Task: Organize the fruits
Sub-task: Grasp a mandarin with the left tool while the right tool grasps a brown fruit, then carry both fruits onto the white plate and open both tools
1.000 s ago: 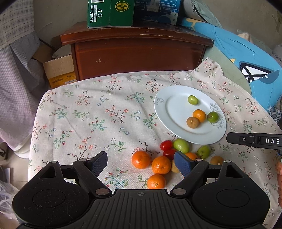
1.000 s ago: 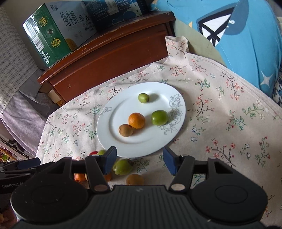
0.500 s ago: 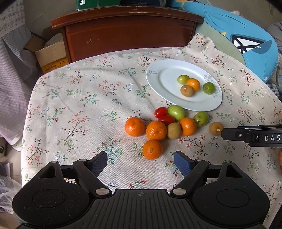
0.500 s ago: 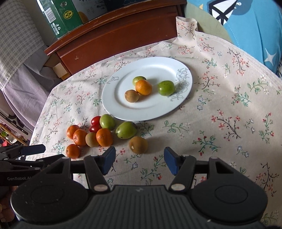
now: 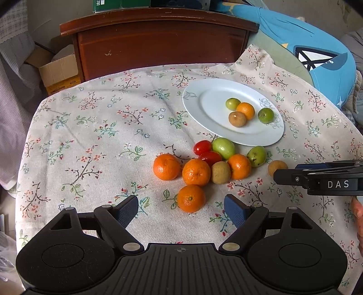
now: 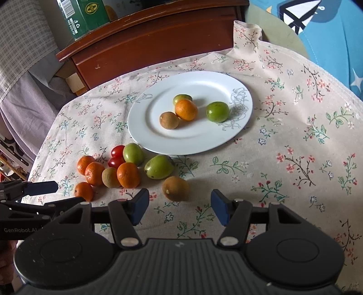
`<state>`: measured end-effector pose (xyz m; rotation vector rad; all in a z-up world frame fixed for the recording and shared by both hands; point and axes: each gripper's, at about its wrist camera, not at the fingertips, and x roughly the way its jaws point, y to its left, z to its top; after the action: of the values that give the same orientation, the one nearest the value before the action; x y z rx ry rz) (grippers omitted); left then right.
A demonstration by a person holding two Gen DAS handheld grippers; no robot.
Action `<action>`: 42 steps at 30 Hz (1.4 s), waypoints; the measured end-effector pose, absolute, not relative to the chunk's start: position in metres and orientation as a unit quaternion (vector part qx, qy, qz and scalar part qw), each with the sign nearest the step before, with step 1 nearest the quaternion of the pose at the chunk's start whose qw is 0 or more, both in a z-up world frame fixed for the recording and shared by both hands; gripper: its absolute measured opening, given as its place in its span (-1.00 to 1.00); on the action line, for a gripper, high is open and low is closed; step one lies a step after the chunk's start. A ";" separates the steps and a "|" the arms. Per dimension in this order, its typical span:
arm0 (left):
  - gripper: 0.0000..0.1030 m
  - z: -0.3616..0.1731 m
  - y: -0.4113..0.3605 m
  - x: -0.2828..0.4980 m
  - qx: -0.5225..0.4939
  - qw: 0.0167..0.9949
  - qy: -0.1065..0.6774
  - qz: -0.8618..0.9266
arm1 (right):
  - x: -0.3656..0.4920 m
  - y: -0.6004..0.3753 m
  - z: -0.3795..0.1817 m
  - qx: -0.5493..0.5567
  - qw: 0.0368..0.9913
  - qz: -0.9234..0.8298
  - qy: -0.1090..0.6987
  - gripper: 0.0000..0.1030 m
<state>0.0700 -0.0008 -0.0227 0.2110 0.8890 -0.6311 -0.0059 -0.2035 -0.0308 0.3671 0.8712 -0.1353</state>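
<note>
A white plate (image 5: 204,104) (image 6: 145,127) on the floral cloth holds several small fruits: two green, one orange, one brown. In front of it lies a loose pile (image 5: 204,163) (image 6: 118,168) of oranges, red tomatoes, green and brown fruits. My left gripper (image 5: 181,210) is open and empty, just behind the nearest orange (image 5: 191,198). My right gripper (image 6: 179,207) is open and empty, just behind a lone brown fruit (image 6: 175,188), which also shows in the left wrist view (image 5: 277,167). The right gripper's side shows at the left wrist view's right edge (image 5: 317,179).
A dark wooden cabinet (image 5: 158,43) with a green box (image 6: 84,15) on top stands behind the table. A cardboard box (image 5: 60,74) sits at its left. A blue cushion (image 5: 317,52) lies at the back right. The table edge curves off at both sides.
Both grippers have pulled back and up from the plate, so the whole fruit pile has come into view in front of them. Both stay open and empty.
</note>
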 end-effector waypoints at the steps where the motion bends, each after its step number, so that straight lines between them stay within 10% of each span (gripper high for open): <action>1: 0.61 -0.023 -0.002 0.070 0.101 0.849 0.422 -0.303 | -0.005 -0.203 -0.031 0.176 0.888 -0.063 0.420 0.13; 7: 0.54 -0.025 -0.008 0.068 0.117 0.852 0.407 -0.307 | -0.001 -0.201 -0.035 0.177 0.888 -0.055 0.421 -0.10; 24: -0.46 -0.040 -0.020 0.069 0.138 0.841 0.414 -0.321 | 0.002 -0.199 -0.039 0.167 0.891 -0.064 0.417 -0.46; 42: -0.49 0.005 -0.010 0.073 0.075 0.863 0.370 -0.335 | -0.001 -0.204 -0.002 0.196 0.911 -0.044 0.361 -0.47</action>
<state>0.0731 -0.0101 0.0051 0.1565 0.7752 -0.7018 -0.0012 -0.2040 -0.0023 0.4039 0.7437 -0.0899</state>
